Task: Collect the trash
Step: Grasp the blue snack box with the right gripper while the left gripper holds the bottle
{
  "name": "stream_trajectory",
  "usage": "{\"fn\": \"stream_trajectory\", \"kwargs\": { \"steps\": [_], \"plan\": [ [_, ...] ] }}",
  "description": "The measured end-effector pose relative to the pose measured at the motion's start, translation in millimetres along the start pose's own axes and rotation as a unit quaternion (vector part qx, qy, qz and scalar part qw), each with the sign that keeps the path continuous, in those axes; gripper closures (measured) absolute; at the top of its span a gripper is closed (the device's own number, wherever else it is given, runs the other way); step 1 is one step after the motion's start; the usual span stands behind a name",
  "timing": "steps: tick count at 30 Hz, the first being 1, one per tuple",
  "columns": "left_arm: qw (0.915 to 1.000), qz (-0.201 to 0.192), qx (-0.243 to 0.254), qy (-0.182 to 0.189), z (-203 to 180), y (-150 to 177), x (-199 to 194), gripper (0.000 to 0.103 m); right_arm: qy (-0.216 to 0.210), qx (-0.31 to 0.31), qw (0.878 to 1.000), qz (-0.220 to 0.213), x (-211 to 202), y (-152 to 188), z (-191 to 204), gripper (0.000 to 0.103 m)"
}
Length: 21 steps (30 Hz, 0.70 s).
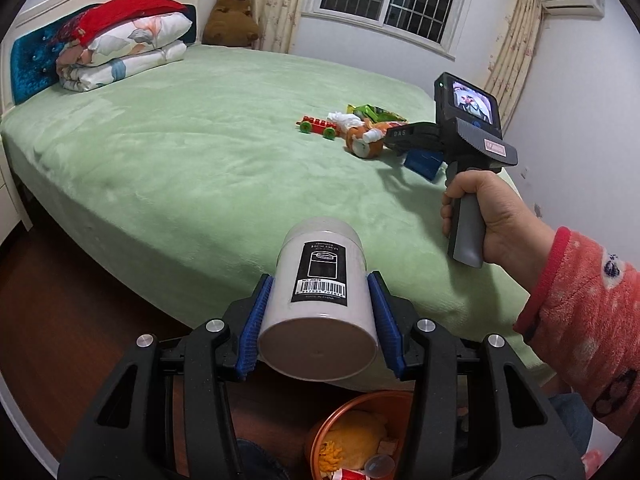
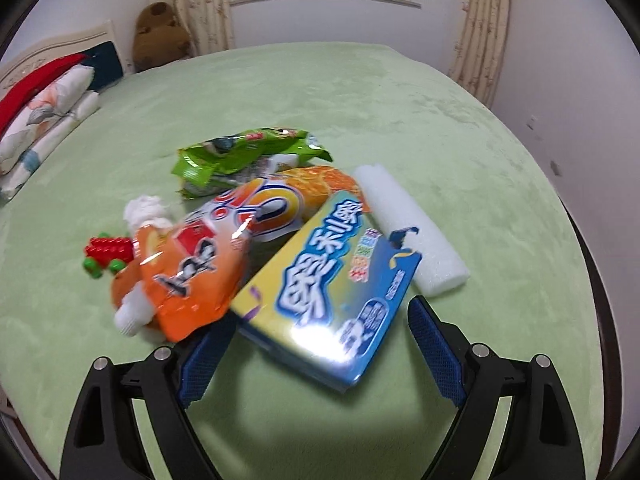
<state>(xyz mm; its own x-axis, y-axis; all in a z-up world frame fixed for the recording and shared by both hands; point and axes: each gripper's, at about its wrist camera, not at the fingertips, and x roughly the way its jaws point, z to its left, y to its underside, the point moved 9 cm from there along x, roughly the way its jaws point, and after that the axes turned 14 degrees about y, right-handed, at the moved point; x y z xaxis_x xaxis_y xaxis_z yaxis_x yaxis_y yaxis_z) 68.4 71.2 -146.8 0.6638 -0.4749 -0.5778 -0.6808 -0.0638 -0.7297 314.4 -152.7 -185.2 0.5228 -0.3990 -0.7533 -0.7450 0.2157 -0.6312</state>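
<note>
My left gripper (image 1: pixel 320 300) is shut on a white cylindrical holder (image 1: pixel 320 304) with a barcode label, held above an orange bin (image 1: pixel 320 432) of trash near the bed's front edge. My right gripper (image 2: pixel 320 320) is open, its blue pads either side of a blue and yellow snack box (image 2: pixel 332 292) lying on the green bed (image 2: pixel 440 128). Next to the box lie an orange pouch (image 2: pixel 192 272), an orange-print wrapper (image 2: pixel 280 196), a green wrapper (image 2: pixel 248 156) and a white foam roll (image 2: pixel 408 232). In the left wrist view the right gripper (image 1: pixel 394 136) reaches over this pile.
A red and green toy brick car (image 2: pixel 106 256) and a crumpled white tissue (image 2: pixel 146 208) lie left of the pile. Folded quilts (image 1: pixel 120 52) and a brown plush bear (image 1: pixel 232 16) sit by the headboard. Dark wooden floor (image 1: pixel 60 312) lies left of the bed.
</note>
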Motion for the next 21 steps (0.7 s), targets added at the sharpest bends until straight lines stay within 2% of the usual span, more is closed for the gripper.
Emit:
{"fn": "stream_trajectory", "kwargs": {
  "steps": [2,5,10,16,21],
  "plan": [
    [1.0000,-0.001,0.000,0.000,-1,0,0,0.055,-0.004,0.000,1.000,0.002,3,0,-2,0.034],
    [1.0000,-0.001,0.001,-0.001,-2,1,0,0.055,-0.011,-0.007,1.000,-0.003,1,1,-7,0.035],
    [1.0000,0.000,0.003,0.002,-7,1,-2,0.055,-0.019,-0.023,0.999,-0.037,-19,6,-19,0.035],
    [0.9999,-0.001,0.009,0.008,-20,-1,-6,0.055,-0.058,-0.029,0.996,-0.065,-65,28,-50,0.035],
    [0.9997,0.001,0.023,0.008,-38,1,-7,0.055,-0.098,-0.045,0.990,-0.093,-116,62,-85,0.035]
  ]
}}
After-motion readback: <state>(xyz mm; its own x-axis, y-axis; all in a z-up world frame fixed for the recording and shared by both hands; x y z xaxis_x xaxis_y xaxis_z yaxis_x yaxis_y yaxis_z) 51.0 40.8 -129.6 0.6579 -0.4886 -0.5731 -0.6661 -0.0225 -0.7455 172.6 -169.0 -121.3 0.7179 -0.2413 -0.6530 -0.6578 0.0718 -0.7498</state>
